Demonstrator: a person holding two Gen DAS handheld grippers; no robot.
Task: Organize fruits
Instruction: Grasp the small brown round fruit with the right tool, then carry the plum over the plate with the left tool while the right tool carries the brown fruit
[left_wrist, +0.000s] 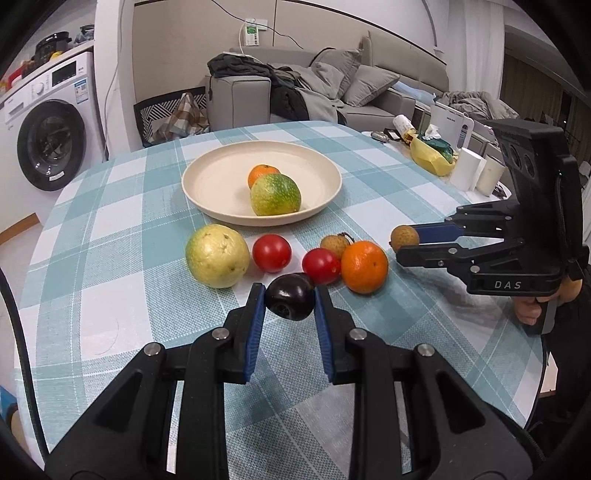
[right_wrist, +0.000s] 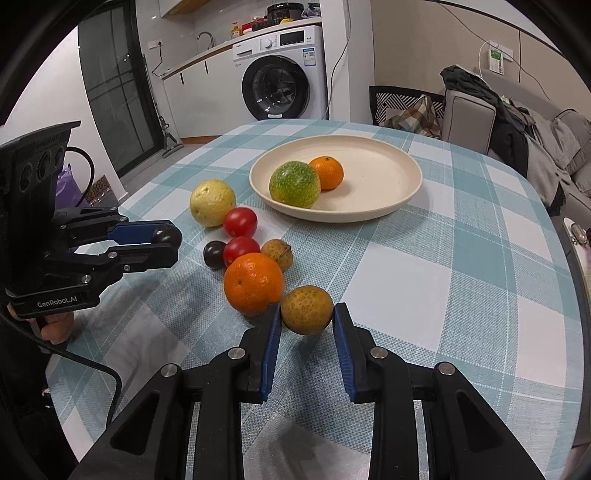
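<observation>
Left gripper grips a dark plum between its blue pads; right gripper is clamped on a small brown fruit, both raised just above the checked tabletop. Toward the far edge a cream plate holds a green fruit and a tangerine. Near its front rim lie a yellow fruit, two tomatoes, an orange.

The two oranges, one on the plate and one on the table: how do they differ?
The plate orange looks smaller and touches the green fruit on the plate. The table orange looks bigger and lies on the tablecloth among loose fruit. Both are round, orange, ungripped.
</observation>
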